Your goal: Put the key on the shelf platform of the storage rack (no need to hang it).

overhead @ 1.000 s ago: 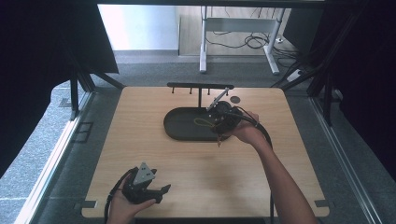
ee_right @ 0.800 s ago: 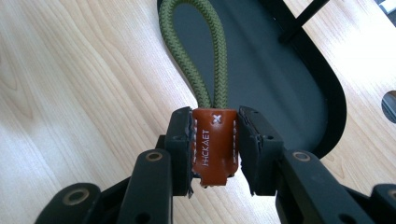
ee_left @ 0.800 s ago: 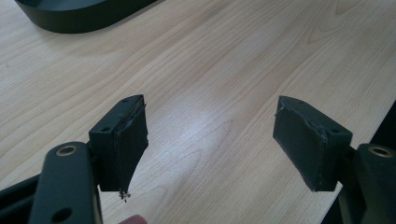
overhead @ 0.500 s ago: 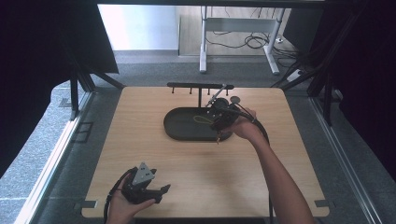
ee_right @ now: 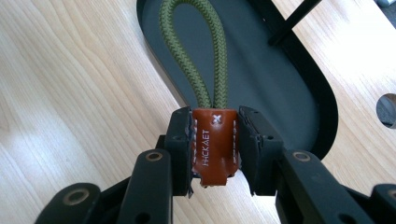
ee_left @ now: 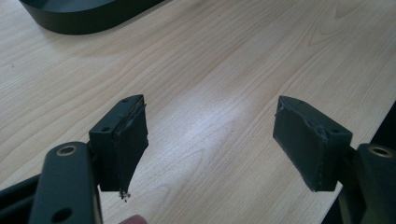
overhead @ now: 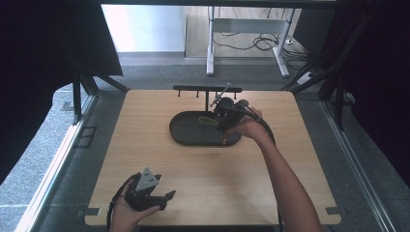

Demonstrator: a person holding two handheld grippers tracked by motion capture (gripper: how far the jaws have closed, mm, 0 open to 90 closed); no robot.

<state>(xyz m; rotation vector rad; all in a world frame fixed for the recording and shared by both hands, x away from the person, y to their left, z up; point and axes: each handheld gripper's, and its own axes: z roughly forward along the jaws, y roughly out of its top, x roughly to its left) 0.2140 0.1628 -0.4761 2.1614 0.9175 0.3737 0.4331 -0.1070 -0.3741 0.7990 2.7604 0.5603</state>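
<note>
A keychain lies in my right gripper (ee_right: 215, 149), whose pads are shut on its brown leather tab (ee_right: 214, 142). Its olive-green rope loop (ee_right: 196, 56) reaches out over the black oval tray (ee_right: 280, 79). In the high view the right gripper (overhead: 221, 122) hovers over the right end of the tray (overhead: 186, 135), the green loop (overhead: 207, 120) lying toward the tray's middle. Down at the table's front left, my left gripper (overhead: 168, 200) rests in a hand. Its jaws stand wide apart, open over bare wood, in the left gripper view (ee_left: 210, 140).
A black rack (overhead: 208, 89) with small hooks stands just behind the tray, its thin post (ee_right: 292, 21) close beyond the loop. A round hole (ee_right: 387, 109) in the wooden tabletop sits right of the tray. The tray's edge (ee_left: 84, 16) lies far ahead of the left gripper.
The right hand has shifted a little over the tray's right end, still gripping the leather tab. The left hand has stayed where it was.
</note>
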